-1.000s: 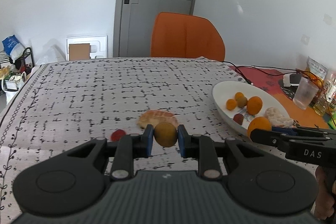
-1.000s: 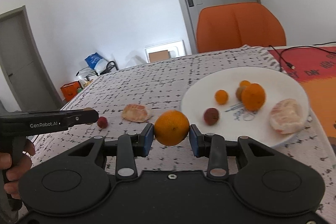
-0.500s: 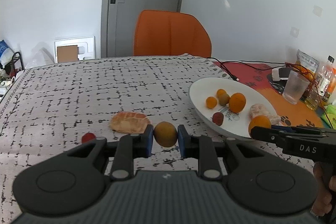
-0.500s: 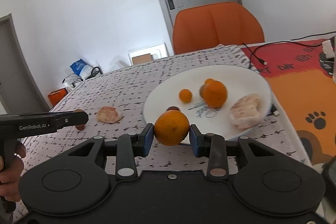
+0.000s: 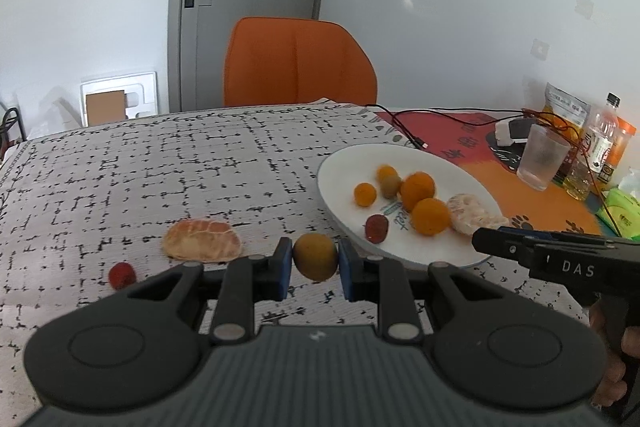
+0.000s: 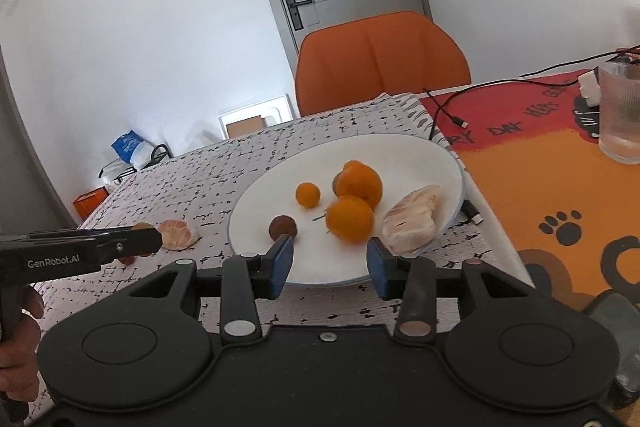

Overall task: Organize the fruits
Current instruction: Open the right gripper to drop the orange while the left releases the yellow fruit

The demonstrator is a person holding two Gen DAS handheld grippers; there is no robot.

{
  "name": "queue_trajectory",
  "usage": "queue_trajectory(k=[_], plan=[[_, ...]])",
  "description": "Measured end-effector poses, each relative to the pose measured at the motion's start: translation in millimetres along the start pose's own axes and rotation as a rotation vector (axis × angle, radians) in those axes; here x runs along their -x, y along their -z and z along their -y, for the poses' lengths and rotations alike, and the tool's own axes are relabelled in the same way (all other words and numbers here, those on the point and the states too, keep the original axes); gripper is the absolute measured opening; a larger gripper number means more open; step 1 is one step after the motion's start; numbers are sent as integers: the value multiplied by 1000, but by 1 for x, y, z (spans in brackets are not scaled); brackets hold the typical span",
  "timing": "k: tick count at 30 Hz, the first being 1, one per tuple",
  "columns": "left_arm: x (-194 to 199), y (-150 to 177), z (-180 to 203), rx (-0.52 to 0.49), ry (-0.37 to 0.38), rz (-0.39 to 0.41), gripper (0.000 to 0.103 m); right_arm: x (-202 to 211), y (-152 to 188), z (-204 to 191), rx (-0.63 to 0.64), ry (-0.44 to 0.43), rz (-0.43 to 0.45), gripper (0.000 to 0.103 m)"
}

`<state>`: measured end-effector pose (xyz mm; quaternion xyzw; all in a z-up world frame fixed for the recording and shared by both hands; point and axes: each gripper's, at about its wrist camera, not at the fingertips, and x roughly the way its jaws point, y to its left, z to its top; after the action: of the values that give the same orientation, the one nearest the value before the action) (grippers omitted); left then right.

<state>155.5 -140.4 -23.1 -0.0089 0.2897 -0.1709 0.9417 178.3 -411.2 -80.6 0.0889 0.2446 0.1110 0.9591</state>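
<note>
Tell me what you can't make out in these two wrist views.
- Bottle labels, left wrist view: too small to read.
- Print on the white plate, both views: fruit covers it.
- Released orange, right wrist view: blurred, resting or rolling unclear.
- Small red fruit, right wrist view: behind the left gripper.

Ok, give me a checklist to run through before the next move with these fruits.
1. Left gripper holds the yellow-brown fruit: ok, pads press on both sides.
2. Right gripper free of fruit: ok, jaws opening, nothing between them.
3. Orange at rest on the plate: cannot tell, it looks blurred.
4. Bare room on the plate: ok, near its front rim.
5. All fruit on the plate: not ok, the peeled tangerine and the red fruit lie on the tablecloth.
</note>
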Motion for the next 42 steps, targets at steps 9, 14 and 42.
queue_trajectory(k=[9,14,42], plan=[[-9,-4,18,-33,45,-1,23,12,3,11,-22,23,-2,43],[-17,-8,30,-57,66,-6,23,16,7,14,-28,29,-4,47],[-23,-13,40,-98,52,-18,46,13,13,16,-43,15,-14,55]])
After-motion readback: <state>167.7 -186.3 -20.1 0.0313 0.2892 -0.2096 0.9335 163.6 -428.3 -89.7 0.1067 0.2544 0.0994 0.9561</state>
